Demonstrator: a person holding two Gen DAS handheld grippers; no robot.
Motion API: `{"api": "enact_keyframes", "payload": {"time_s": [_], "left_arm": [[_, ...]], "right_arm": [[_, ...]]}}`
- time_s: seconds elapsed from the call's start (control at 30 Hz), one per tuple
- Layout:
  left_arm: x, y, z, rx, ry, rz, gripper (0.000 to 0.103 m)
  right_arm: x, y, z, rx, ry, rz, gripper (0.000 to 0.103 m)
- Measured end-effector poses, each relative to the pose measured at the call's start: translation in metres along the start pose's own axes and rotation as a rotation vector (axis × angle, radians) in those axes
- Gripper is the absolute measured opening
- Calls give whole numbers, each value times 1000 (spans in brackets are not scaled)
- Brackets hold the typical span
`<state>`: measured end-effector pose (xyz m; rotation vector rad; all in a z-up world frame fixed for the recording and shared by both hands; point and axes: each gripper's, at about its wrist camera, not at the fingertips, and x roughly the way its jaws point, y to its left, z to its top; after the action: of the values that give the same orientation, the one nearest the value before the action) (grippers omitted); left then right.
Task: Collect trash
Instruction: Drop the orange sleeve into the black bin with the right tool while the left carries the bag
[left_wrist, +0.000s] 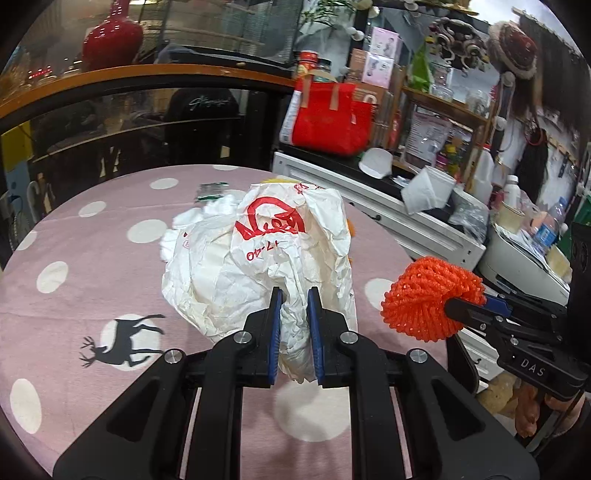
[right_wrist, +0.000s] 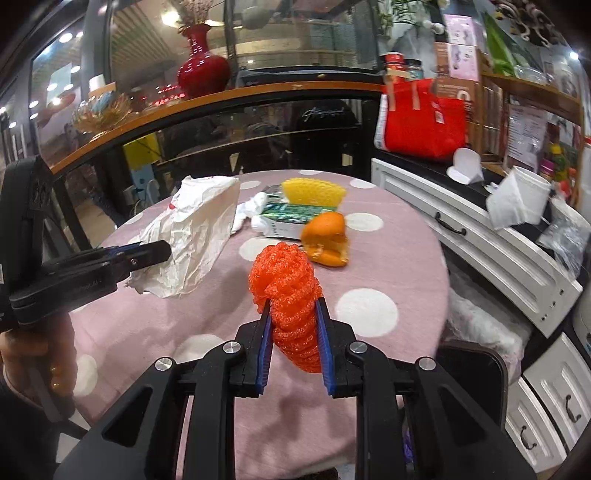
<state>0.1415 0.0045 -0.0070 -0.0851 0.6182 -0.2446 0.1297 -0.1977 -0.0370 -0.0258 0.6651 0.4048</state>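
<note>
My left gripper (left_wrist: 295, 295) is shut on a crumpled white paper bag (left_wrist: 258, 258) with red print, held over the pink dotted table (left_wrist: 92, 258); the bag also shows in the right wrist view (right_wrist: 199, 229), with the left gripper (right_wrist: 162, 251) clamped on its edge. My right gripper (right_wrist: 293, 306) is shut on an orange foam net (right_wrist: 288, 288), which also shows in the left wrist view (left_wrist: 428, 299) to the right of the bag. On the table lie an orange peel (right_wrist: 327, 240), a yellow foam net (right_wrist: 314, 192), white tissue (right_wrist: 251, 210) and a green wrapper (right_wrist: 291, 216).
A white drawer cabinet (right_wrist: 480, 236) stands to the right of the table, with a red bag (right_wrist: 424, 118) and white paper cups on top. A glass display counter with a red vase (right_wrist: 203, 70) stands behind the table.
</note>
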Motion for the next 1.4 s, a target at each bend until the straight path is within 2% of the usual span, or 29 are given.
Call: {"api": "enact_keyframes", "payload": {"time_s": [0.37,0.7,0.9,1.17,1.4], "left_arm": [[16,-66,-5,90,25,-119,15],[38,-118,-10,151,71,-220,15],[57,-146,-19,192,122,-276,15],[77,-174,-27,230,175,-315,15],[89,-200,-37,276,207,-339,15]], "right_arm": [[-32,-68,-25,160,-13,-144,22],[-42,-129,-57,302,37,-285,22],[-34,-159,-82,366,103,-327,22],[-6,-196,-124,488,227,-368,22],[4,-214,-150,554,288,-397,24]]}}
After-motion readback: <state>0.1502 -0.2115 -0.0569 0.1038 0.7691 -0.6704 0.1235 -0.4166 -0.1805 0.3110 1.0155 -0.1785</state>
